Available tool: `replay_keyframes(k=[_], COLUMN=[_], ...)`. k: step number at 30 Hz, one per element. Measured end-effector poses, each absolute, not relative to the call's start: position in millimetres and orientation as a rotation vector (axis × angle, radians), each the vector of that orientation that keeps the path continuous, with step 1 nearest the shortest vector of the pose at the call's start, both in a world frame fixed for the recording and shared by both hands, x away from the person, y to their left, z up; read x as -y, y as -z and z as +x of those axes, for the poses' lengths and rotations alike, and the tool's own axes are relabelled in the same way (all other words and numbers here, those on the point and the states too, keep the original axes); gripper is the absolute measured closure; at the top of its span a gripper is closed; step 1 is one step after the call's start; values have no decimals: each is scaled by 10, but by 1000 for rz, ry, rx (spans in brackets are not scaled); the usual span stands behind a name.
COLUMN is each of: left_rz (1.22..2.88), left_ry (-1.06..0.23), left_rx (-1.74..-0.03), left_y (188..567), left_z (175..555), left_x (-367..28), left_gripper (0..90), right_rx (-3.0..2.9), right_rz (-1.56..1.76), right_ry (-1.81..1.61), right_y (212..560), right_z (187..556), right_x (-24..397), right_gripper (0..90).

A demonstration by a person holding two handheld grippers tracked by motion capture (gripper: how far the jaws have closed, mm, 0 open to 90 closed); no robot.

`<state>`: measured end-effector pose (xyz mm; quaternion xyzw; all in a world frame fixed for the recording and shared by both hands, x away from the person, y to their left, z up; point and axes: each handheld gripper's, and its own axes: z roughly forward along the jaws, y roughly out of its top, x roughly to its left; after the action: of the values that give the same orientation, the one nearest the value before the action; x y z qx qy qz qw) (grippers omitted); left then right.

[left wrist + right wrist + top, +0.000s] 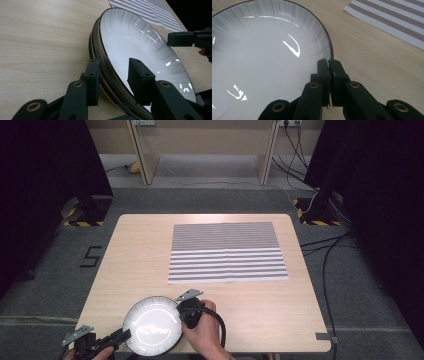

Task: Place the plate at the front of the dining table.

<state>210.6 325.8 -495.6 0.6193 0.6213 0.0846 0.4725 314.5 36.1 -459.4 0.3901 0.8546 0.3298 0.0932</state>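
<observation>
**Me:** My left gripper (113, 82) has its jaws spread astride the near rim of the plate (140, 50), one jaw below the rim and one above the white face, with daylight on both sides, so nothing is pinched there. My right gripper (328, 62) is clamped hard on the opposite edge of the plate (262, 57), pads squeezed onto the dark rim.

**Partner:** Where does the plate sit from above?

**Me:** In the high view the plate (153, 325) is at the near edge of the table (125, 250), close to my side, between the two grippers. The left gripper (125, 335) comes in at its lower left, the right gripper (183, 314) bites its right edge, and my right hand (205, 330) wraps the handle just behind.

**Partner:** One plate or more?

**Me:** From the left gripper view I see stacked rims under the top one, so it looks like a small stack, tipped up off the wood on my left gripper's side. How many, I cannot tell.

**Partner:** Anything else on the table?

**Me:** A striped placemat (227, 252) lies flat farther away, well apart from the plate, and its corner shows in the right gripper view (392, 20).
</observation>
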Motion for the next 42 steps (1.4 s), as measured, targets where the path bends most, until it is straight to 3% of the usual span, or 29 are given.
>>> replay_keyframes(k=[10, 17, 32, 42], left_rz=[1510, 1394, 1424, 1455], left_ry=[-226, -141, -167, -159], left_rx=[-1527, -1556, -1533, -1512], left_y=[4914, 4995, 4967, 4952], left_z=[2127, 2150, 2126, 2108], left_x=[-3273, -3347, -3379, -3401], left_gripper=[669, 684, 704, 697], right_rx=[-2545, -2553, -2635, -2703], right_rz=[1210, 1287, 1449, 1490], right_ry=[-1026, -1099, -1170, -1123], right_y=[4611, 4670, 4751, 4734], right_z=[3185, 3227, 3310, 3299], right_x=[-327, -328, -316, -360], right_gripper=[880, 848, 816, 697])
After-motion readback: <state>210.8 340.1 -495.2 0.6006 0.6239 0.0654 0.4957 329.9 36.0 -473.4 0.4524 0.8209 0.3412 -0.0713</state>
